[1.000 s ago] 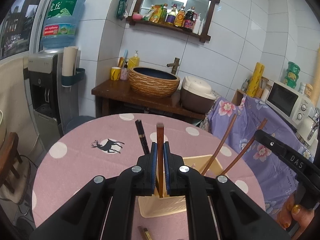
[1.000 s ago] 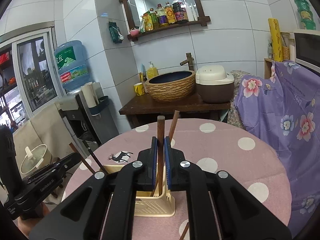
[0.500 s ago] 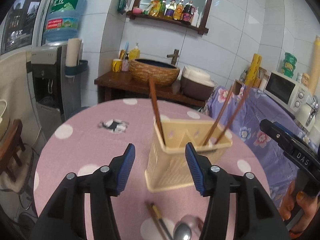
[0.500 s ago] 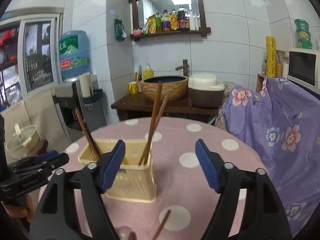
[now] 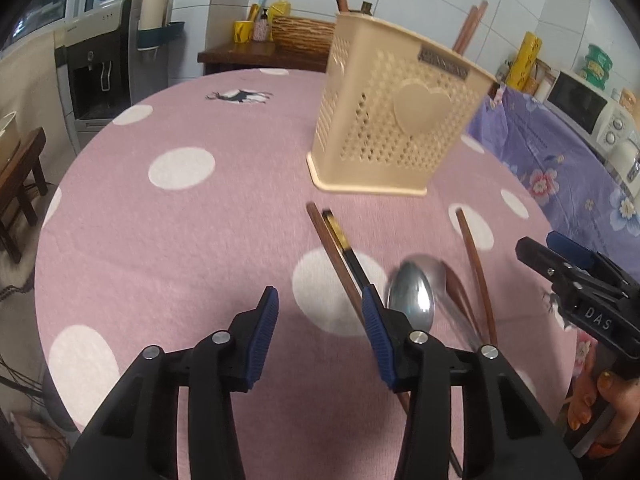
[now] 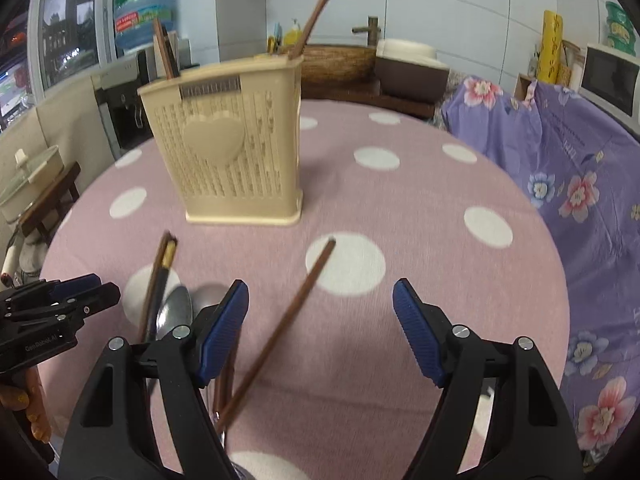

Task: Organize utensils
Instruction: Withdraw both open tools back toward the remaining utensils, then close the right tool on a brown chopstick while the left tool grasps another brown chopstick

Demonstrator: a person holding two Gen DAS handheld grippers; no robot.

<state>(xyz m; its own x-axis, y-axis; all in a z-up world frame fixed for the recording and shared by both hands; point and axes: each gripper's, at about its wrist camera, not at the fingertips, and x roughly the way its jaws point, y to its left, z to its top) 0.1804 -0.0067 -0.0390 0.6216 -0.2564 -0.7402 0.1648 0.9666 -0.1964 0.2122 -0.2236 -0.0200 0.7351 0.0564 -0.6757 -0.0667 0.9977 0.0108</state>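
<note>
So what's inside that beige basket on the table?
Brown chopsticks stand in the beige basket: one pair at its left end, another at its right, their tops sticking out. The perforated walls hide their lower ends and anything else inside.

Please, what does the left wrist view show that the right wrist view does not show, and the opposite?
Only the left wrist view shows the black deer print on the pink dotted tablecloth and the open left gripper from behind.

Only the right wrist view shows the cream rice cooker and the open right gripper from behind.

Both show the beige perforated plastic utensil holder and the shiny metal spoon beside loose wooden chopsticks.
</note>
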